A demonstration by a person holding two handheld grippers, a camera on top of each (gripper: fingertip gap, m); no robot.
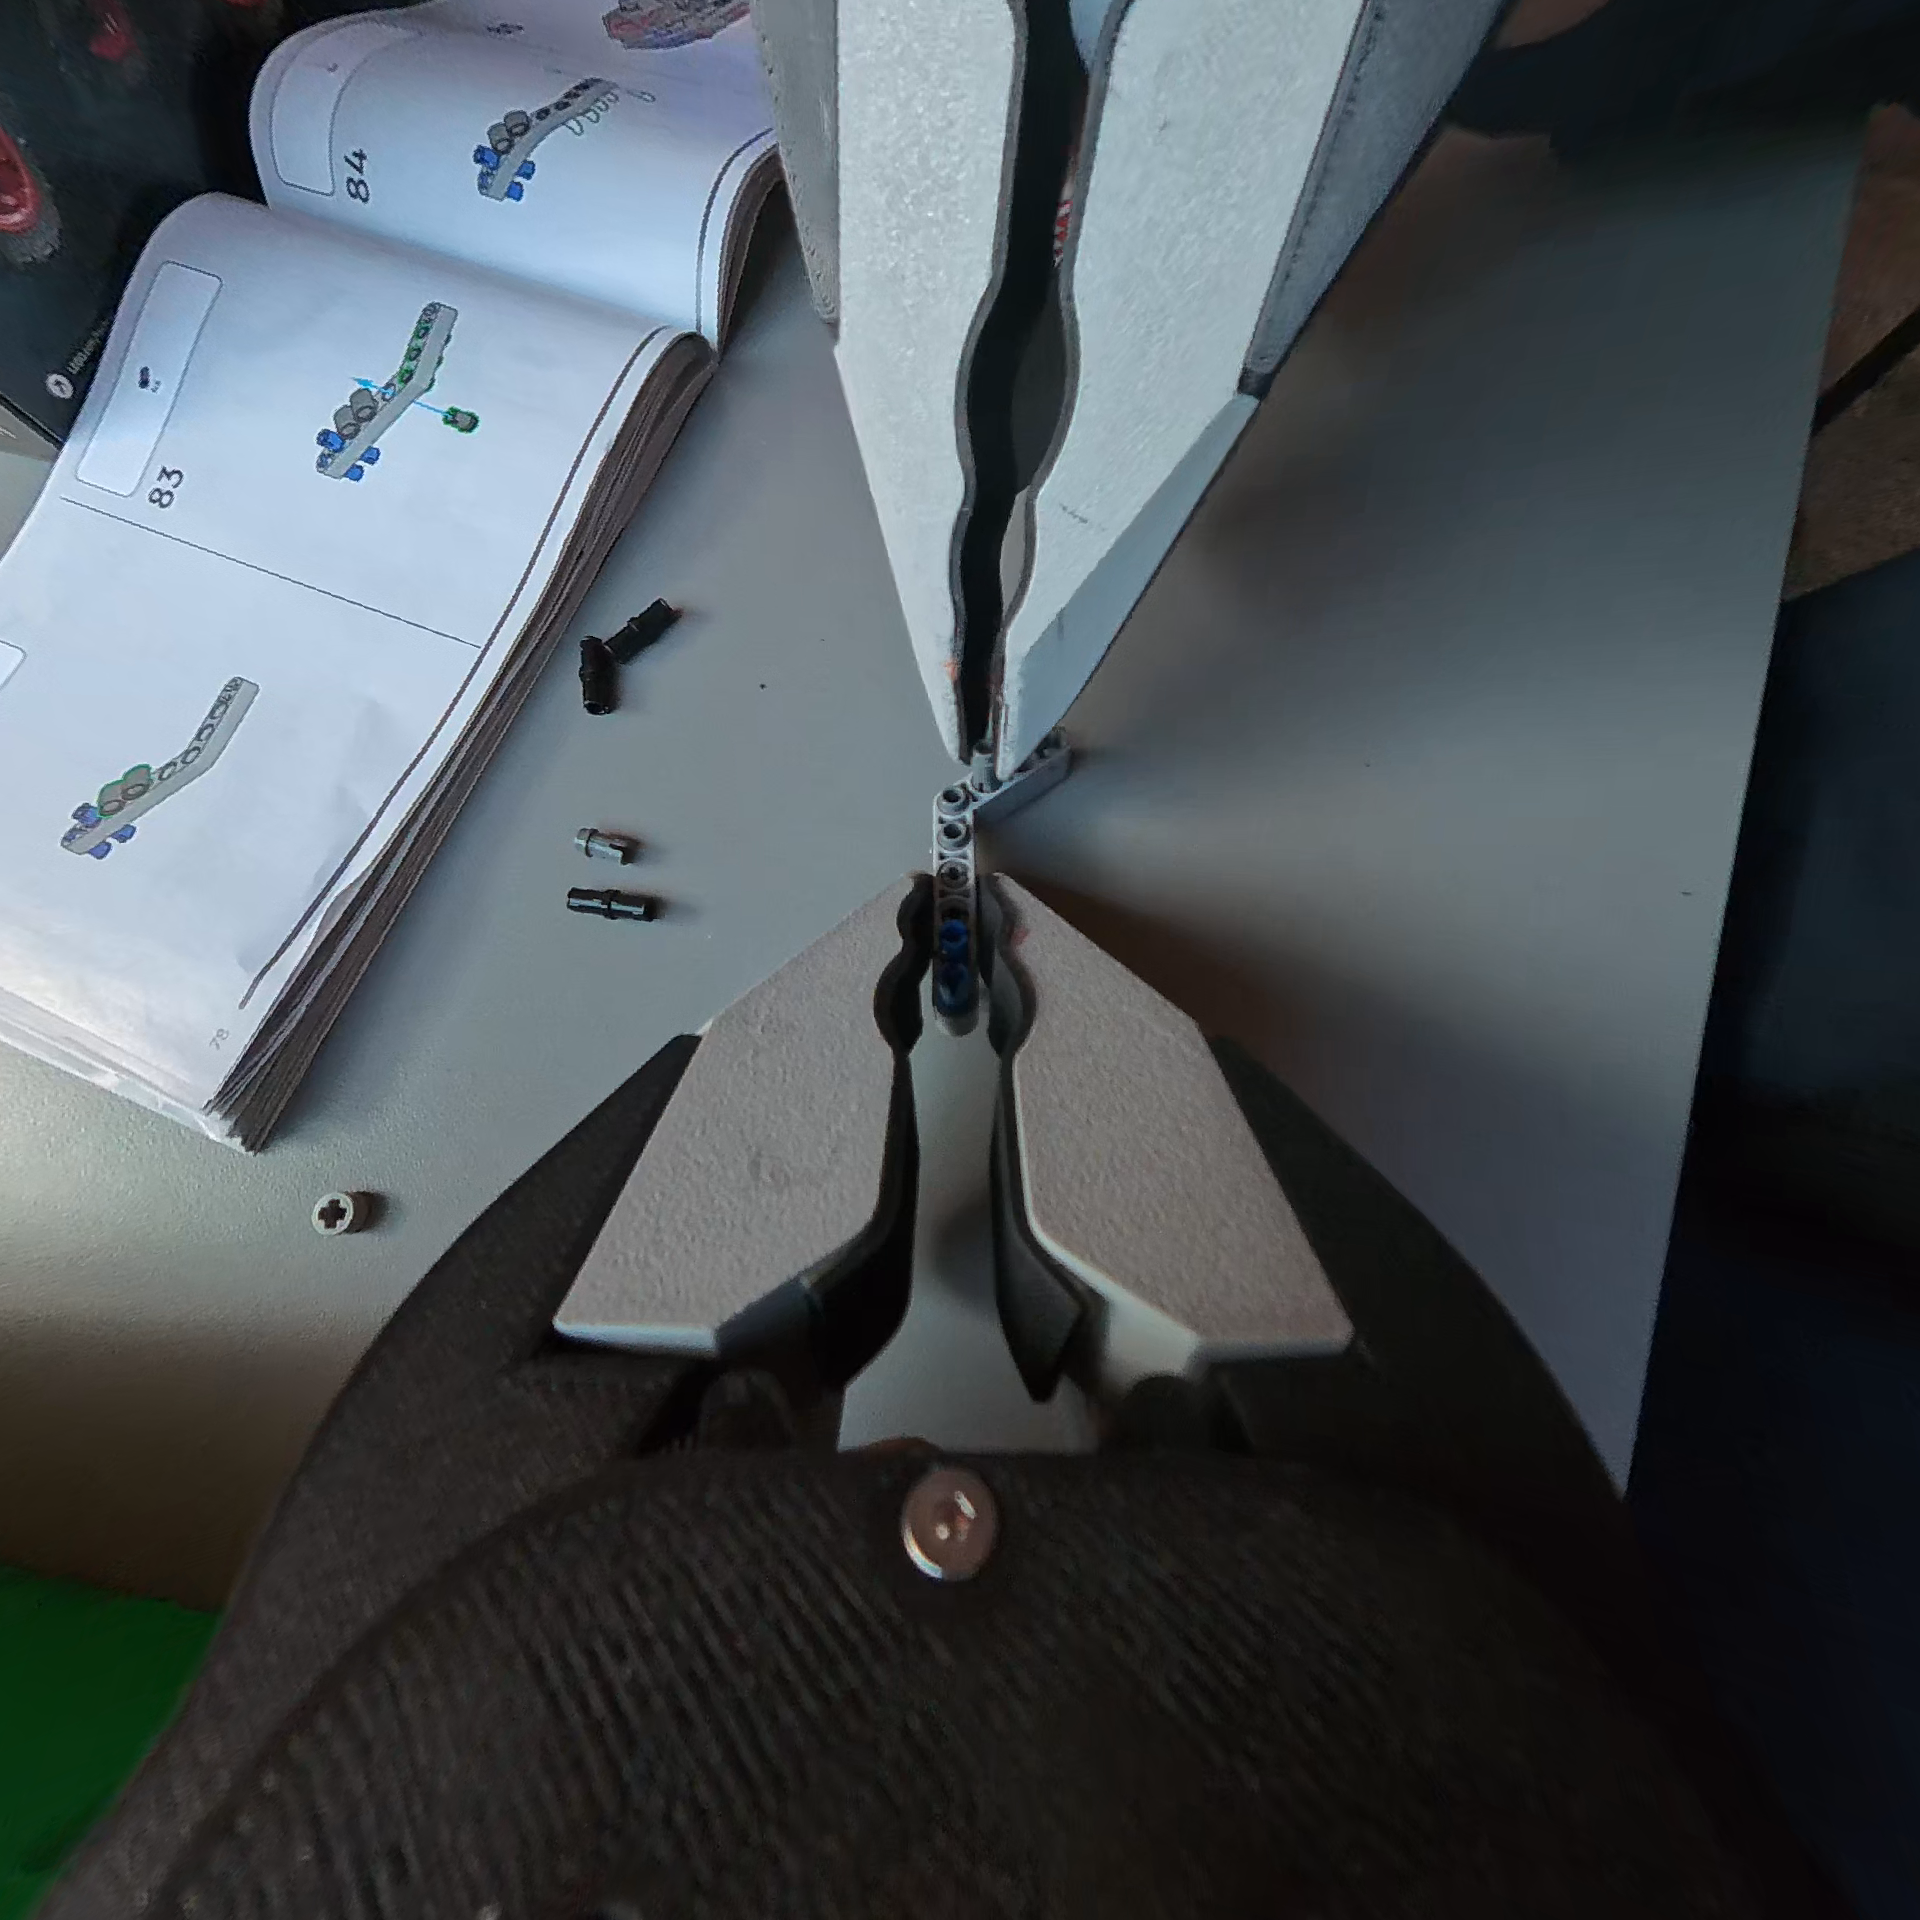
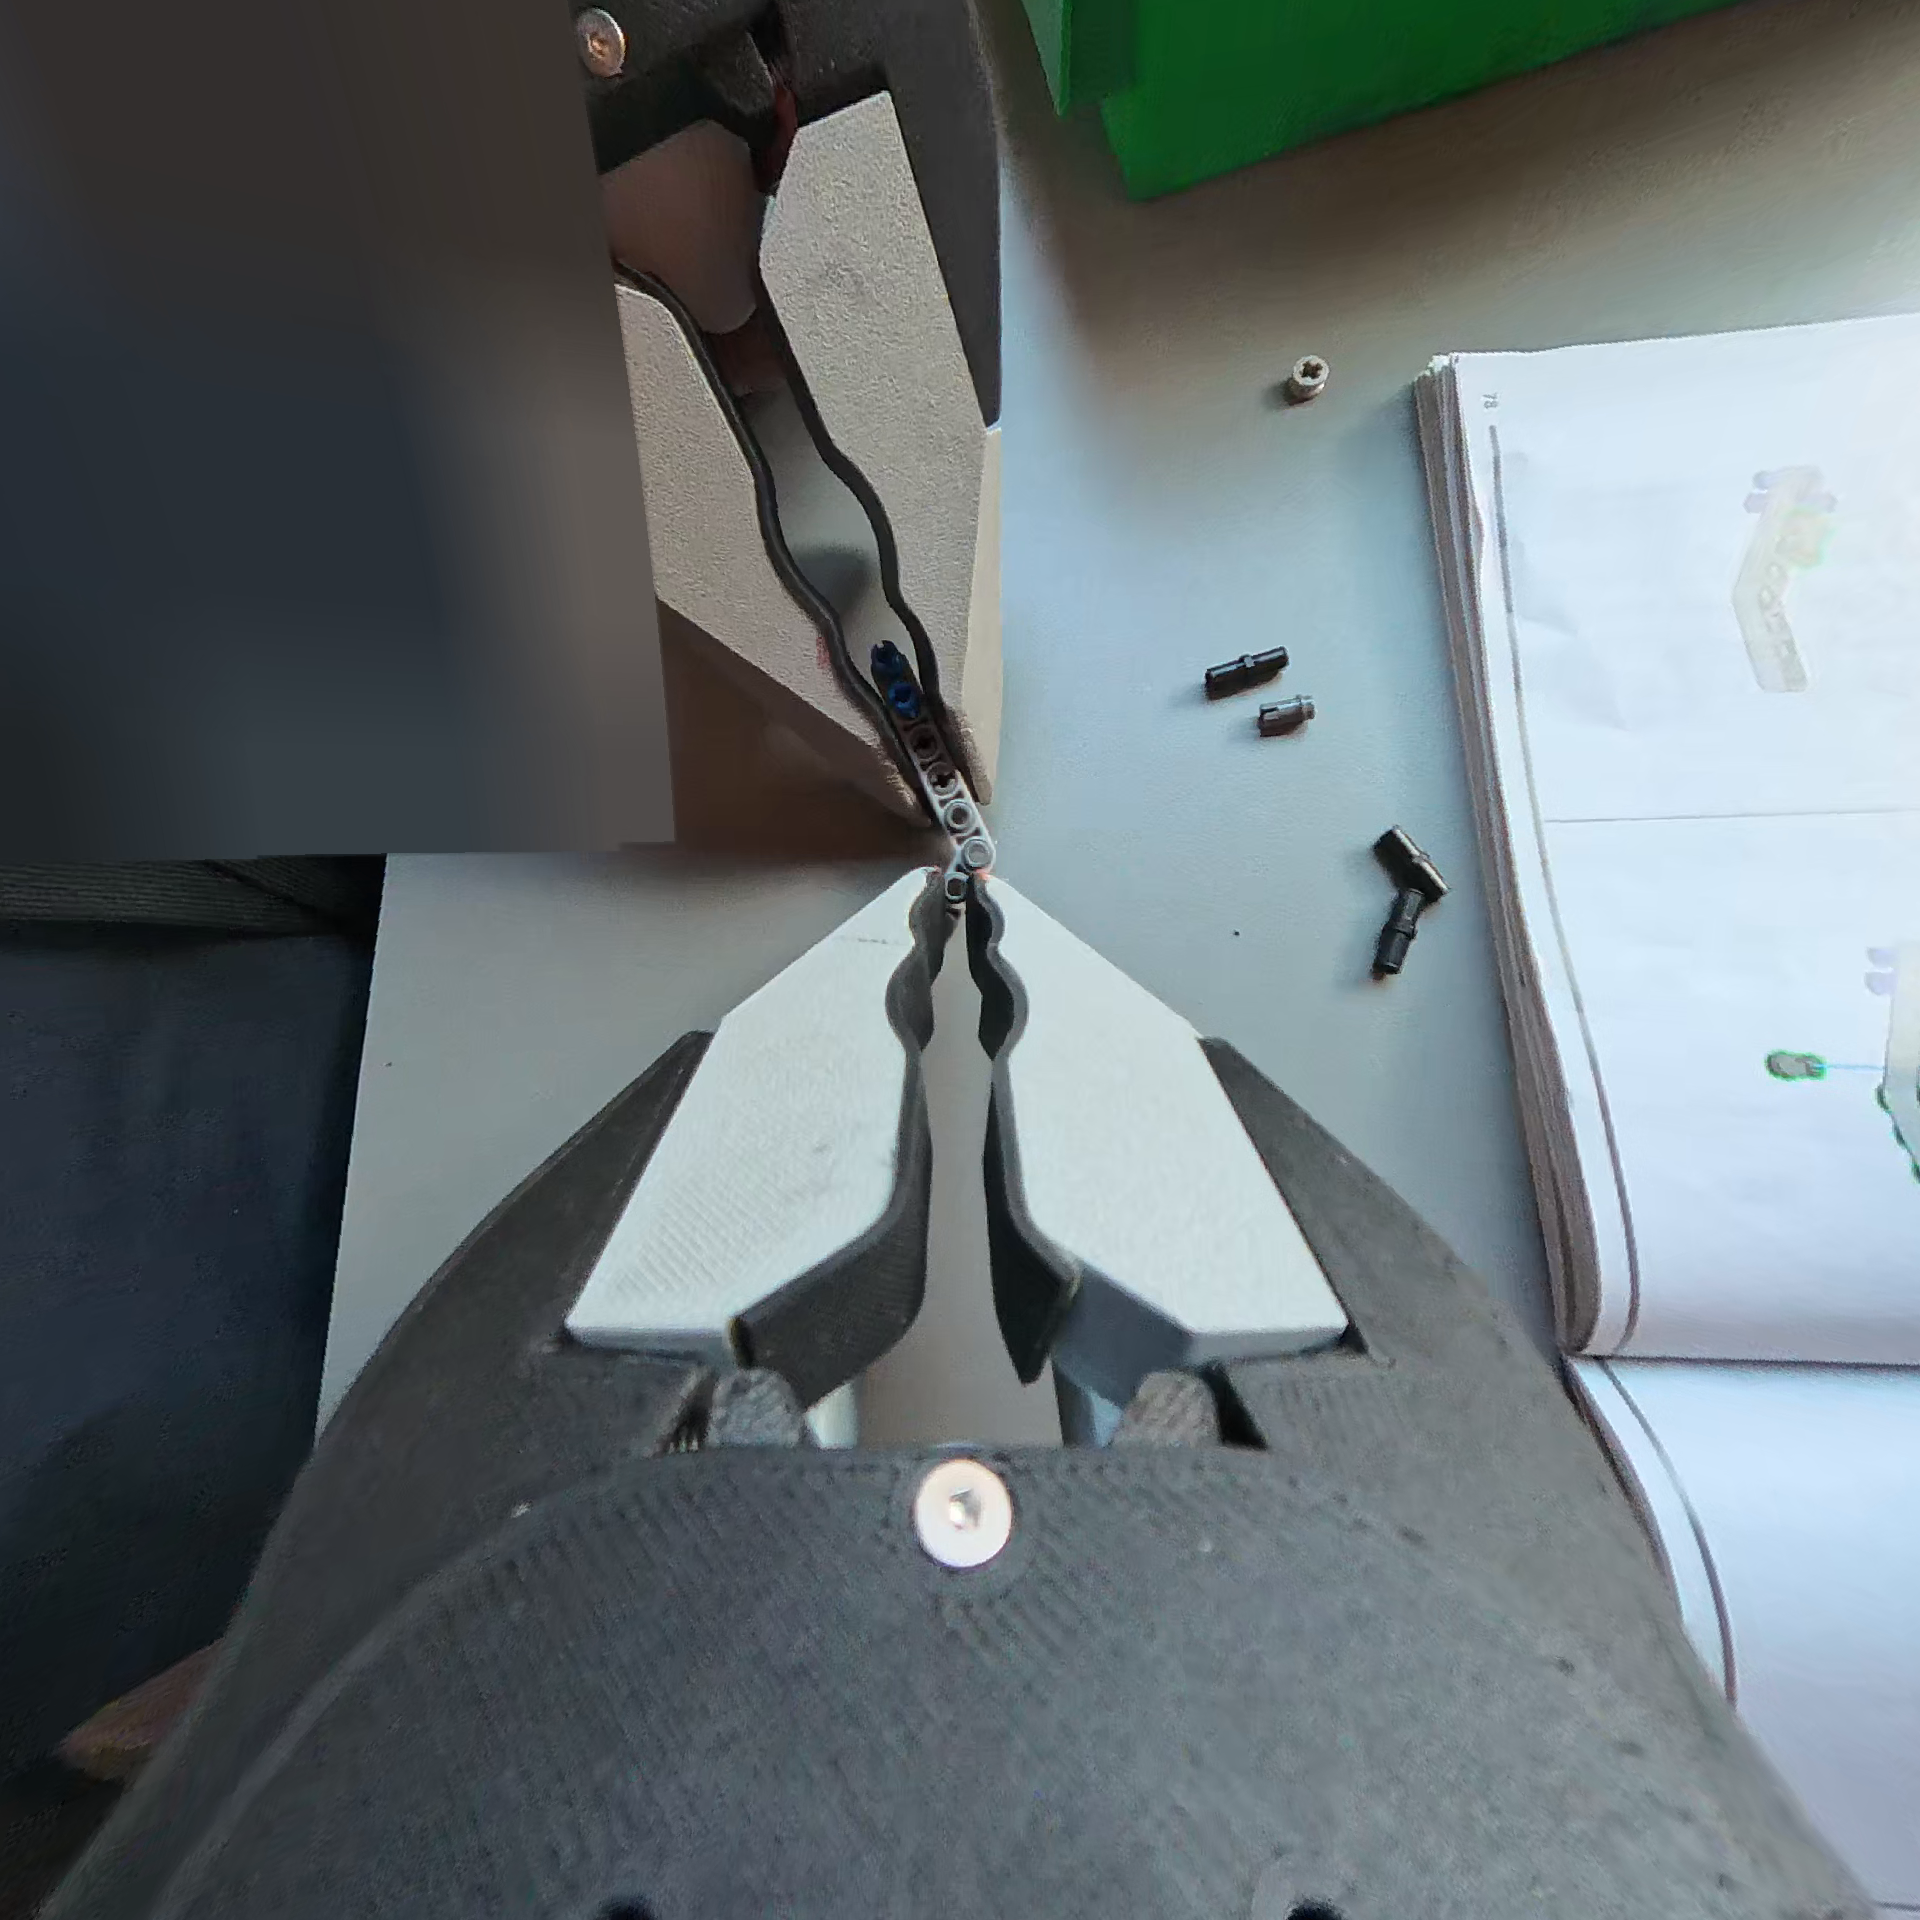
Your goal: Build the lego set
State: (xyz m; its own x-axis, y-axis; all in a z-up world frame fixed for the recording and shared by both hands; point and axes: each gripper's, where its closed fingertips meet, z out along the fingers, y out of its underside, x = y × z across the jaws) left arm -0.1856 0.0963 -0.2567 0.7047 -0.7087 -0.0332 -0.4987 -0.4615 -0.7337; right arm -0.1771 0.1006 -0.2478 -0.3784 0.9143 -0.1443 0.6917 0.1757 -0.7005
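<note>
A grey angled lego beam [image 1: 954, 821] with two blue pins [image 1: 951, 940] in one end is held between both grippers above the grey table [image 1: 1403, 831]. My left gripper [image 1: 954, 883] is shut on the end with the blue pins. My right gripper [image 1: 982, 746] comes in from the top of the left wrist view and is shut on the bent end. In the right wrist view my right gripper [image 2: 958, 883] pinches the beam [image 2: 961, 826] at its tip, and the left gripper [image 2: 951, 805] holds the end with the blue pins [image 2: 896, 686].
Loose on the table lie two joined black pins [image 1: 623, 655], a grey pin [image 1: 603, 844], a black pin [image 1: 611, 904] and a tan bush [image 1: 345, 1212]. An open instruction booklet [image 1: 312, 623] lies beside them. A green box [image 2: 1351, 83] stands near the table's edge. Only a small space, under 4 cm, lies between the two pairs of fingers. From the left gripper's tips to the tan bush [image 1: 345, 1212] is close to 12 cm. It is also in sight in the right wrist view [image 2: 1307, 369].
</note>
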